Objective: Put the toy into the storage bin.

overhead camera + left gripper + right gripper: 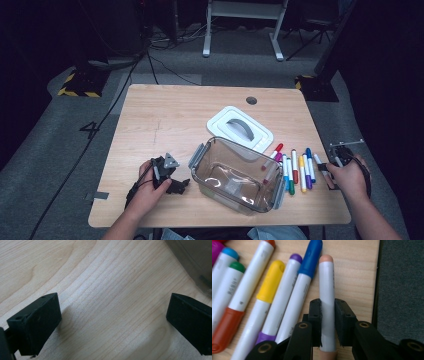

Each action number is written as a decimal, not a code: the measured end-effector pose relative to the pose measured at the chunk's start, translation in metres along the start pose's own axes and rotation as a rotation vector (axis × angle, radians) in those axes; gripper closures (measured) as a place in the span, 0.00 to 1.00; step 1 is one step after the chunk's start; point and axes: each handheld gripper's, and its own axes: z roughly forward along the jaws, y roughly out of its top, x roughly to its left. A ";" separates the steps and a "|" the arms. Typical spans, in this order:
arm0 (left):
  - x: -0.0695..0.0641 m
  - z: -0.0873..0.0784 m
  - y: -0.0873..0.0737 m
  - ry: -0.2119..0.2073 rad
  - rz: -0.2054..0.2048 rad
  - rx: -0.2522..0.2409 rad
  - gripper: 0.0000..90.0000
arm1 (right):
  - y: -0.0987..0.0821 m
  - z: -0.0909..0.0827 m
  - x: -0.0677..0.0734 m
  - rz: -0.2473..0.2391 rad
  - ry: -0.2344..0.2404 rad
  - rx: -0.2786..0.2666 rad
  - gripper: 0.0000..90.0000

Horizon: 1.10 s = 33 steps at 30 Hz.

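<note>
table point(165, 115): a pale wooden top seen from above, the person's forearms coming in from the near edge; the work sits in the near right half; the far left half is bare wood
clear container point(235, 175): an open, see-through box with grey side clips, near the middle of the near edge, its mouth facing up; it lies to the left of the markers and between the two hands
lid point(240, 128): white with a grey handle, lying flat just behind the container and apart from it
row of markers point(295, 171): capped pens lying side by side to the right of the container, long axes running roughly from the near edge to the far edge; one red-capped pen leans at the container's right wall
peach-capped marker point(326, 297): the outermost pen on the right of the row, nearest the table's right edge, beside the blue-capped one; its long axis runs straight along the right gripper's own line
right gripper point(327, 312): the nearer tool to the markers; jaws clamped on the white barrel of the peach-capped marker, low on the wood
left gripper point(113, 315): jaws standing wide apart with nothing between them, over bare wood just left of the container
room to move: judged, a lift and a leftward carry over the row reaches the container's mouth; the table's right edge lies close beside the grip, with dark floor beyond
</note>
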 end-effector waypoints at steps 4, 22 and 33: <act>0.000 0.000 0.000 0.000 0.000 0.000 0.00 | 0.007 -0.014 0.000 0.012 0.013 -0.032 0.85; 0.000 0.000 0.000 0.002 0.002 0.000 0.00 | 0.057 -0.087 0.058 -0.133 0.181 -0.189 0.85; -0.001 0.000 0.000 0.010 0.000 -0.004 0.00 | 0.080 -0.106 0.131 -0.293 0.379 -0.211 0.85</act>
